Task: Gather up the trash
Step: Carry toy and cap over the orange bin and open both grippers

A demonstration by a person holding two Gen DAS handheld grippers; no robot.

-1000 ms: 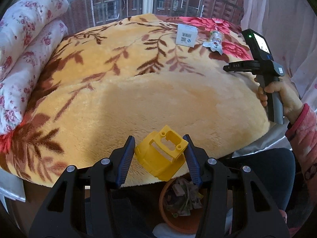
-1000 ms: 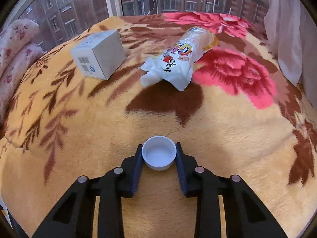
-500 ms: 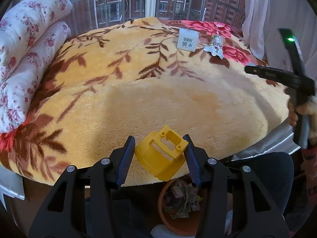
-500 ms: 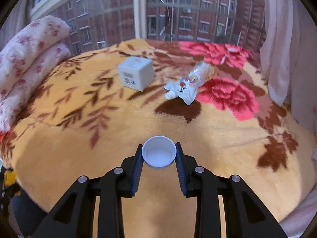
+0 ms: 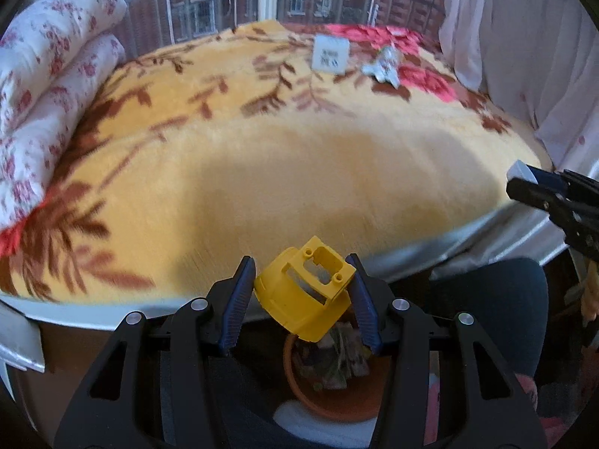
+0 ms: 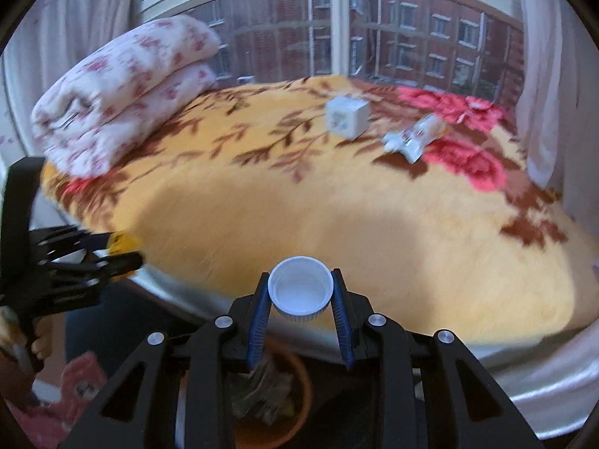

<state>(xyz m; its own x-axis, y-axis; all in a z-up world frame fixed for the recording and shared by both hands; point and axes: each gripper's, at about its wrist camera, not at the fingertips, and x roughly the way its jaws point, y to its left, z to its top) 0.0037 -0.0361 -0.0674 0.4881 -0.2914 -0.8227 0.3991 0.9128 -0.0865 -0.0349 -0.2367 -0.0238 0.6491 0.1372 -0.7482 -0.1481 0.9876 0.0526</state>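
Both of my grippers sit at the near edge of the bed, and what matters for the drop is that the orange bin [image 5: 333,393] stands on the floor directly below and just ahead of both sets of jaws. In the left wrist view, my left gripper [image 5: 301,301] is partly closed, its blue pads pressed against either side of a yellow plastic housing [image 5: 305,299], a chunky hollow piece with rectangular cut-outs, tilted so its open end faces down toward the bin. In the right wrist view, my right gripper [image 6: 300,295] is clamped on a white bottle cap [image 6: 300,292], round, ribbed around its side, its hollow face toward the camera. The bin's rim shows below it, crumpled wrappers already inside. I judge the left load to hang more squarely over the opening. Still lying well apart on the yellow floral blanket [image 6: 337,202] are a small white box [image 6: 346,116] and, just beside it, a squeezed white tube [image 6: 413,138], its long axis running diagonally toward the window.
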